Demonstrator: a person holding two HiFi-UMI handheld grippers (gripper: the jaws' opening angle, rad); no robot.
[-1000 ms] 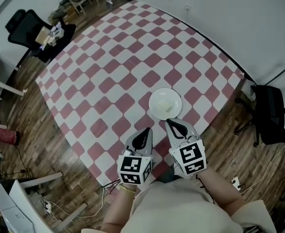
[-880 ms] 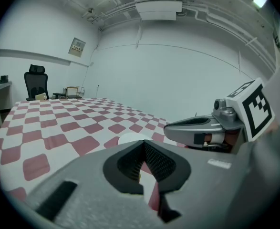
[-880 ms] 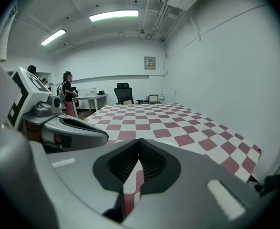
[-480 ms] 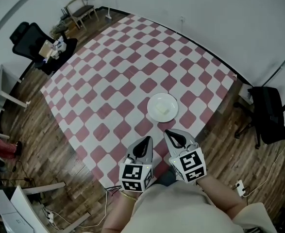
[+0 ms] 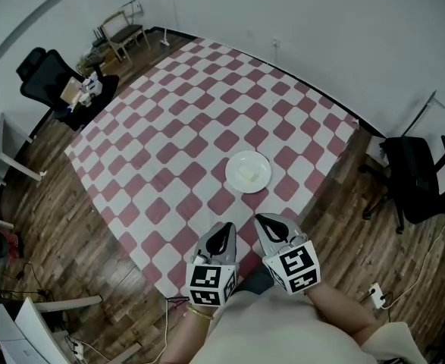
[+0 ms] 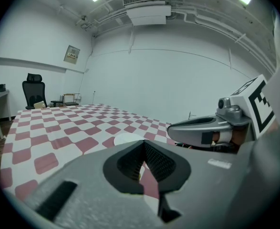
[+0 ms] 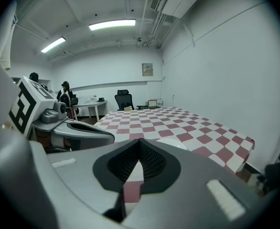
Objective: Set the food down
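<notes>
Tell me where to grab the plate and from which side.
Best grip the plate by its near rim, coming in low from the person's side. It lies flat and shallow, so only the rim offers a pinch, and the food sits in the middle, leaving that rim bare.

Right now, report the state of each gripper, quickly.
Left gripper: shut, jaws together, holding nothing.
Right gripper: shut, jaws together, holding nothing.
</notes>
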